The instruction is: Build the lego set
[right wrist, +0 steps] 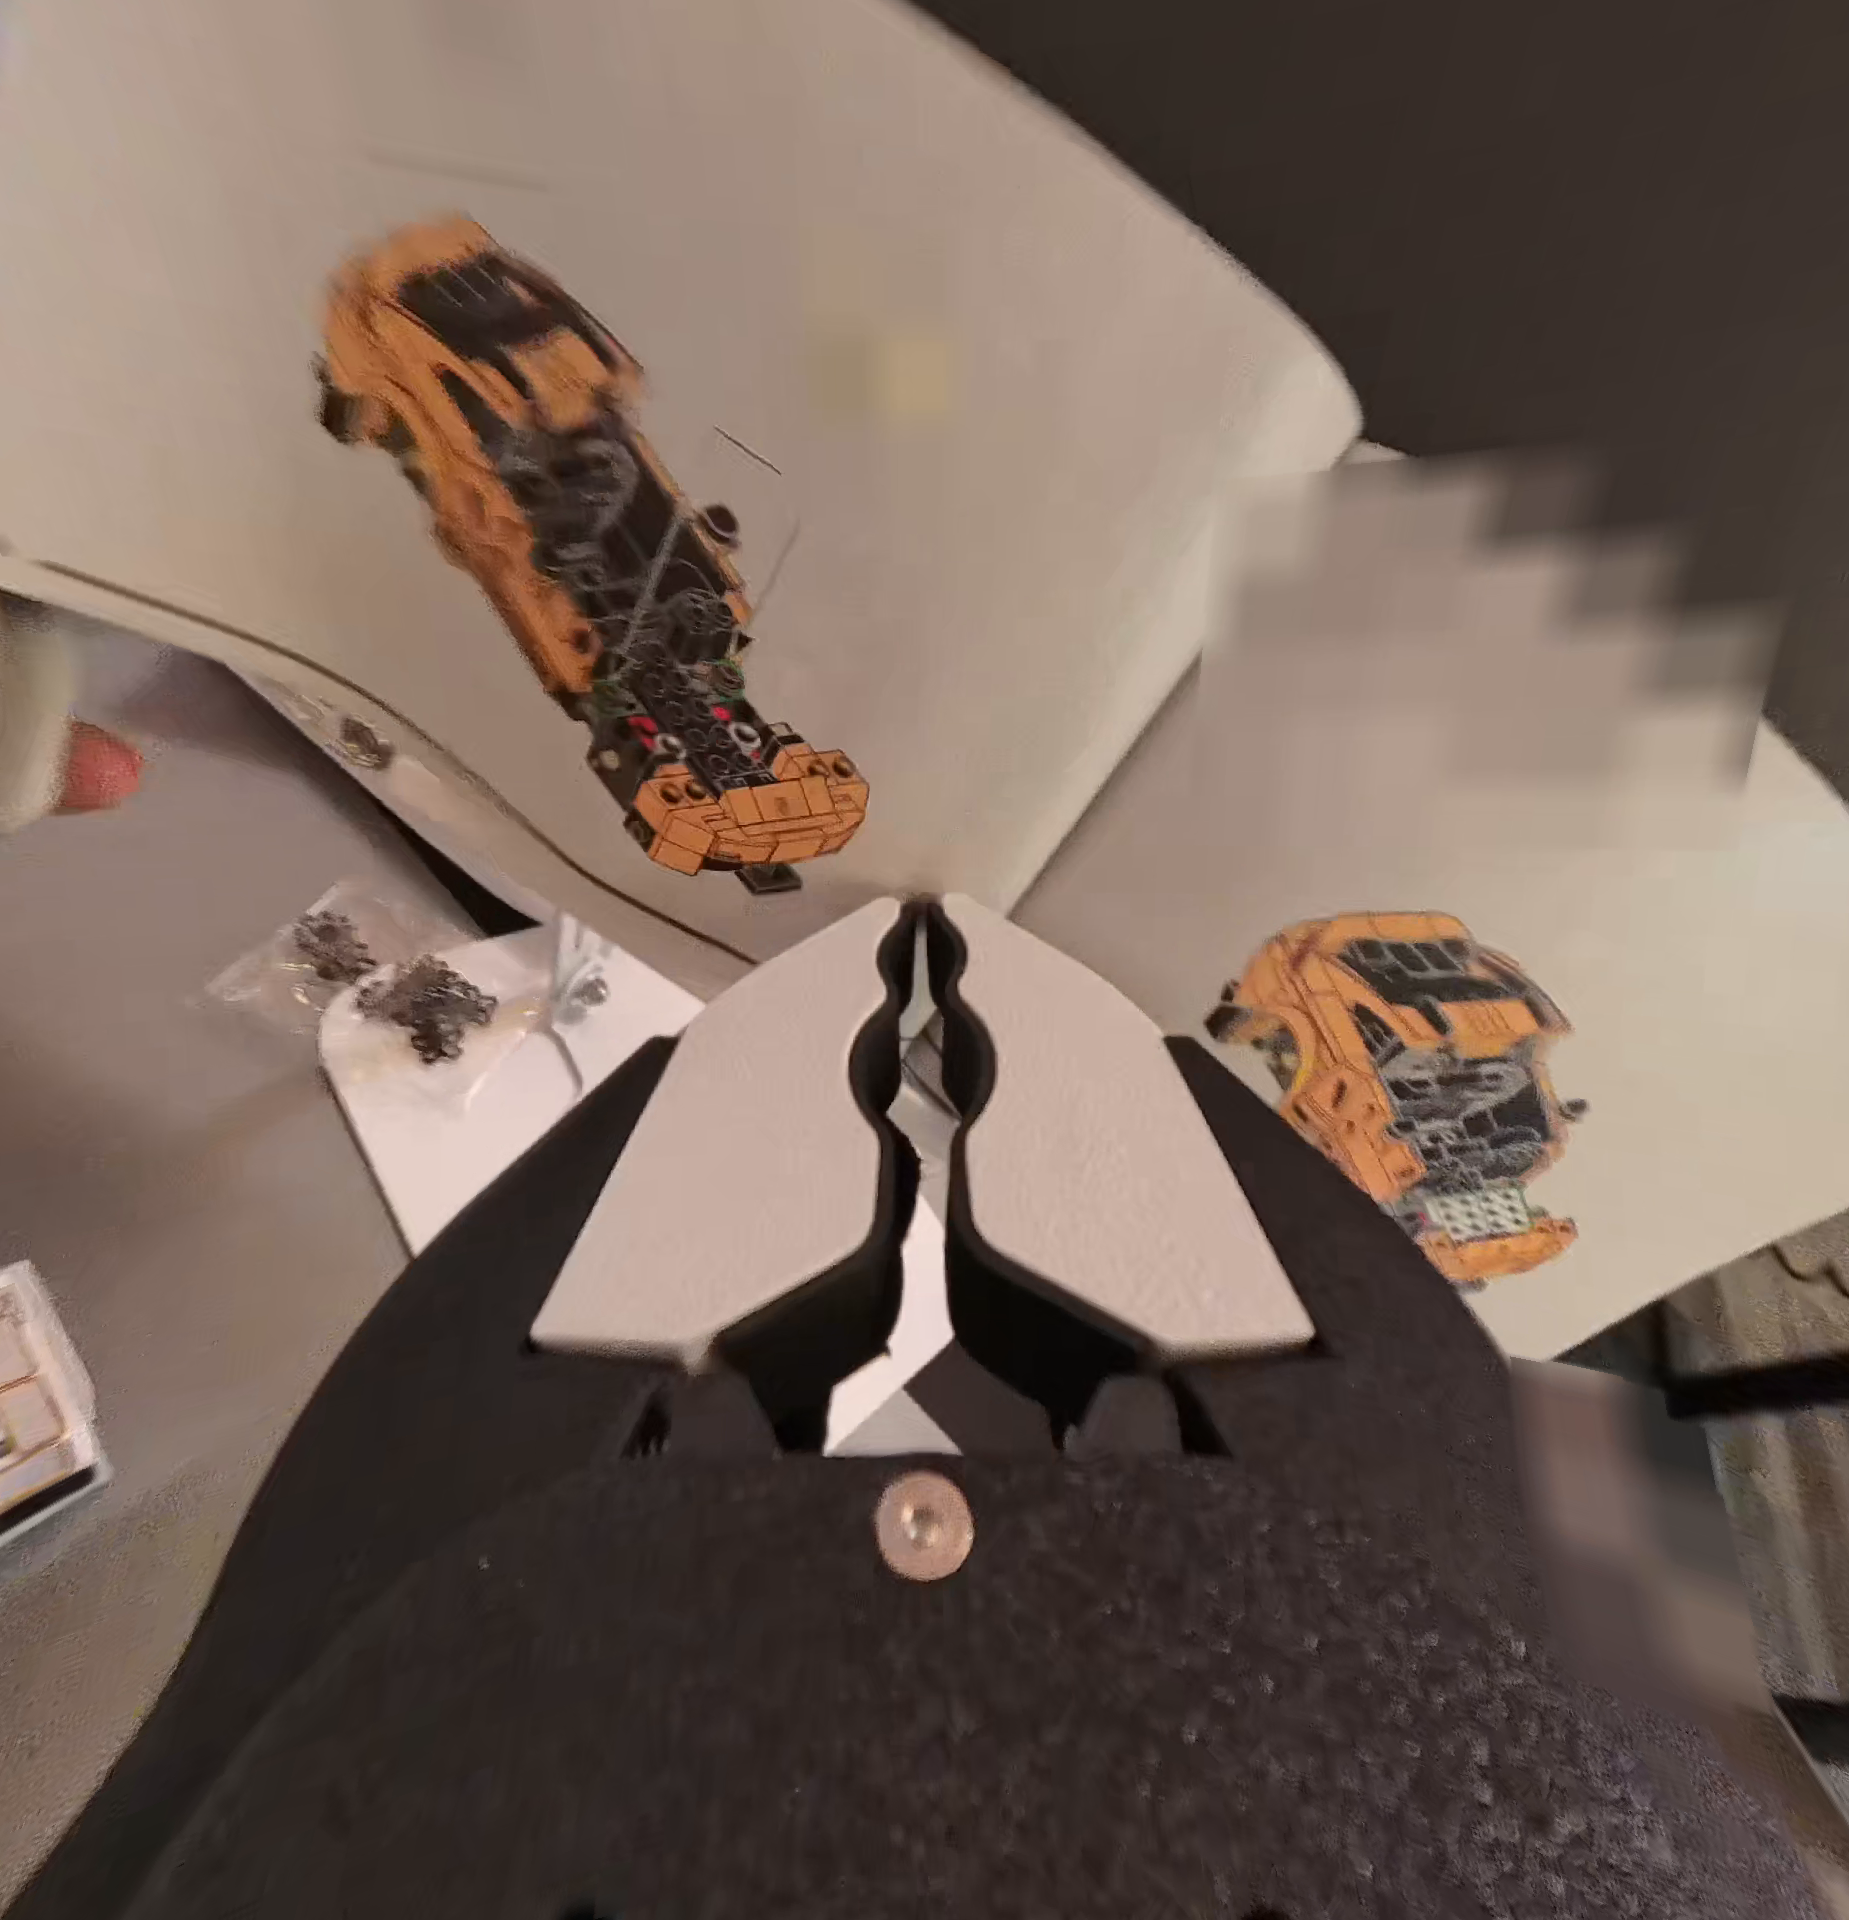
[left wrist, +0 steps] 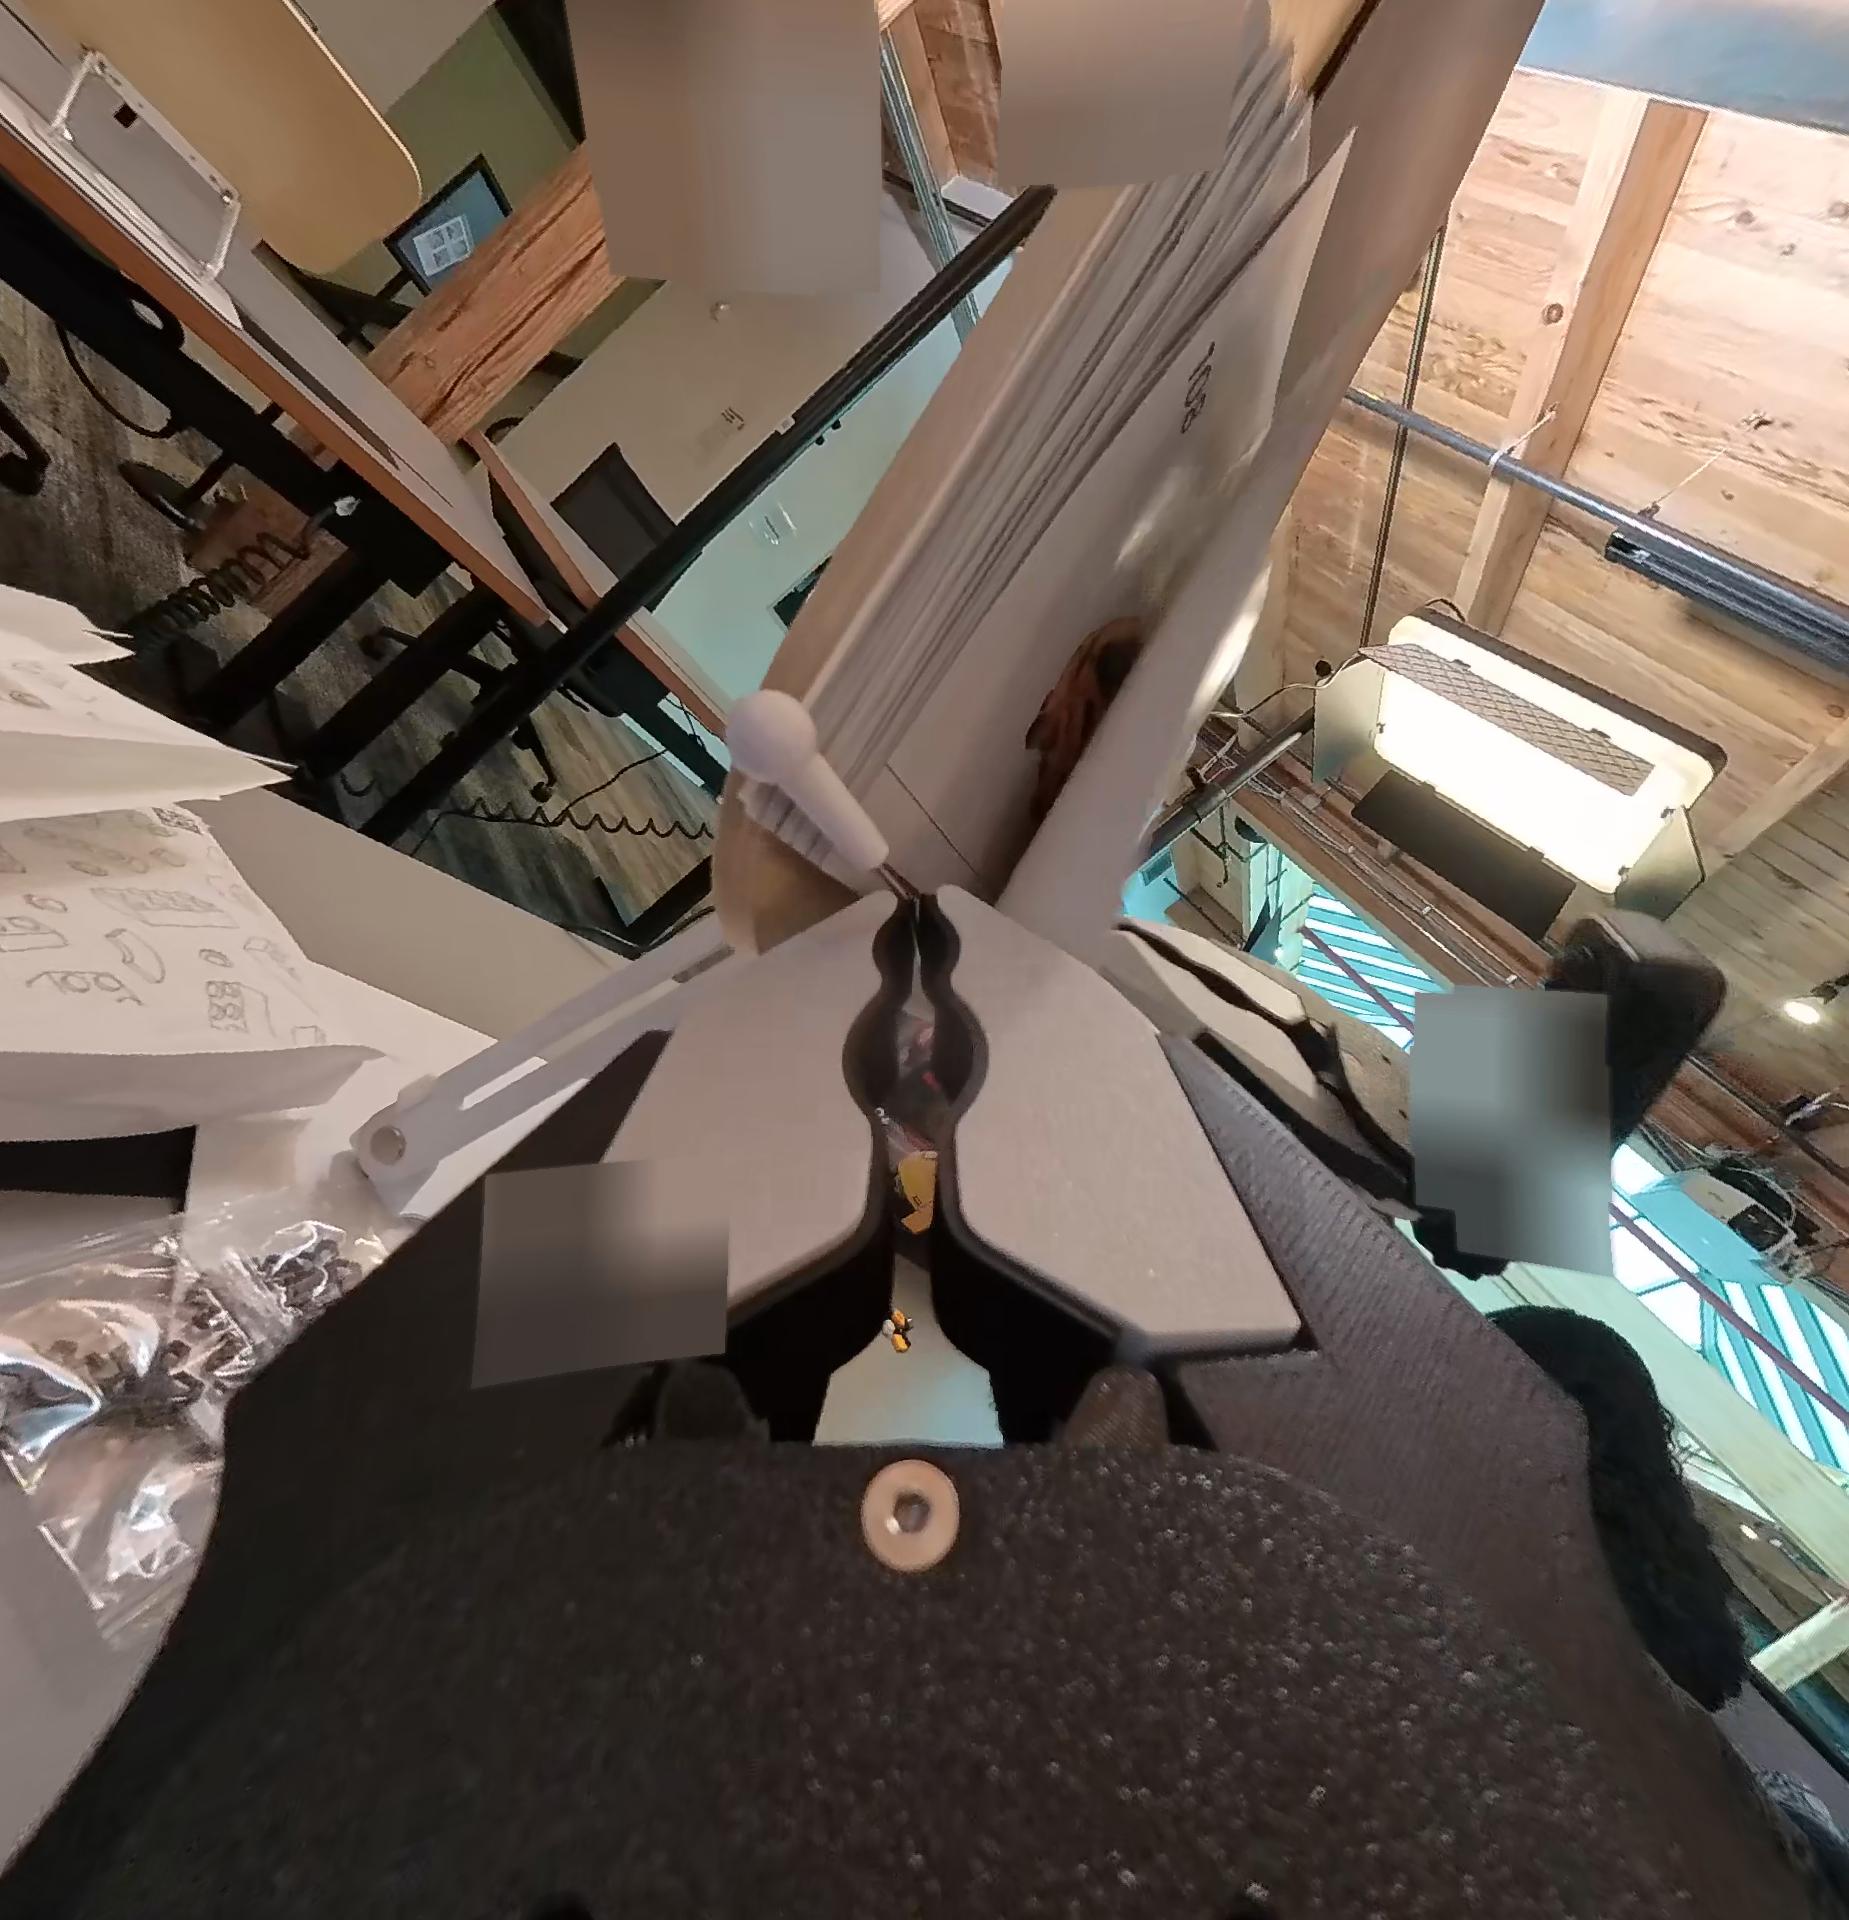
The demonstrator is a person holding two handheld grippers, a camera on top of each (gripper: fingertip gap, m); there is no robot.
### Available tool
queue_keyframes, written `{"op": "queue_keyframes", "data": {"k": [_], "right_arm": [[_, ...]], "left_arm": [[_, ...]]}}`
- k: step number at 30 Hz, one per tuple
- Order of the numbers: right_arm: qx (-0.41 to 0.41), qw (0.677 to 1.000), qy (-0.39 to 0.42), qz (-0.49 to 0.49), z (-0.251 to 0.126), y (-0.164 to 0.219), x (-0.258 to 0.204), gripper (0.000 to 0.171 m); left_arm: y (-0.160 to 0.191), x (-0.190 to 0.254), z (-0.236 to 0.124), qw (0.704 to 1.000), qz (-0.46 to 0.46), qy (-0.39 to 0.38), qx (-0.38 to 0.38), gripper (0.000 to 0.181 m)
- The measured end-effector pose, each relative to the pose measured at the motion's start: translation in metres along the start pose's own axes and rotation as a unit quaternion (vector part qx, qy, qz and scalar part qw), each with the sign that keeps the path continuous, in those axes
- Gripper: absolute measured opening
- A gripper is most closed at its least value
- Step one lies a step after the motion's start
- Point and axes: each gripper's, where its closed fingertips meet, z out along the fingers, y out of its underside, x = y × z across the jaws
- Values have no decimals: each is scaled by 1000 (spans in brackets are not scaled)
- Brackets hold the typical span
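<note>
A thick instruction booklet (left wrist: 1055, 540) stands raised in front of my left gripper (left wrist: 915, 914), its pages fanned. My left gripper's fingers are shut. A white knobbed handle (left wrist: 795, 779) with a thin metal stem lies just past its tips. In the right wrist view my right gripper (right wrist: 922, 912) is shut on the edge of a booklet page (right wrist: 951, 520) that curls upward and shows an orange car picture (right wrist: 587, 582). A second page (right wrist: 1522, 883) lies to the right with another orange car picture (right wrist: 1419, 1101). My right gripper also shows in the left wrist view (left wrist: 1211, 987).
Clear bags of small dark parts lie on the grey table (right wrist: 172, 1091), in the right wrist view (right wrist: 400, 997) and the left wrist view (left wrist: 99, 1351). A paper parts sheet (left wrist: 120, 935) lies at the left. A white hinged arm (left wrist: 504, 1081) runs beside my left fingers. A small box (right wrist: 16, 1403) sits at the left edge. Across from one pair of fingers to the other is roughly 12 cm.
</note>
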Motion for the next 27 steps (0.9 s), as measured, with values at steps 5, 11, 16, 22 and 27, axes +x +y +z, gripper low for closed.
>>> {"op": "queue_keyframes", "data": {"k": [5,11,16,22,27], "right_arm": [[-12,994,15,-105,17,-12,-20,4],[-21,991,39,-127,24,-12,-24,4],[-13,992,38,-118,26,-11,-24,0],[-9,994,38,-100,27,-11,-25,0],[18,998,7,-64,25,-12,-28,0]], "left_arm": [[9,6,-4,999,-32,15,23,1],[23,11,-10,993,-79,35,81,1],[14,22,-5,996,52,-37,63,1],[3,42,23,897,406,-154,-85,1],[24,35,58,741,591,-158,-278,0]]}}
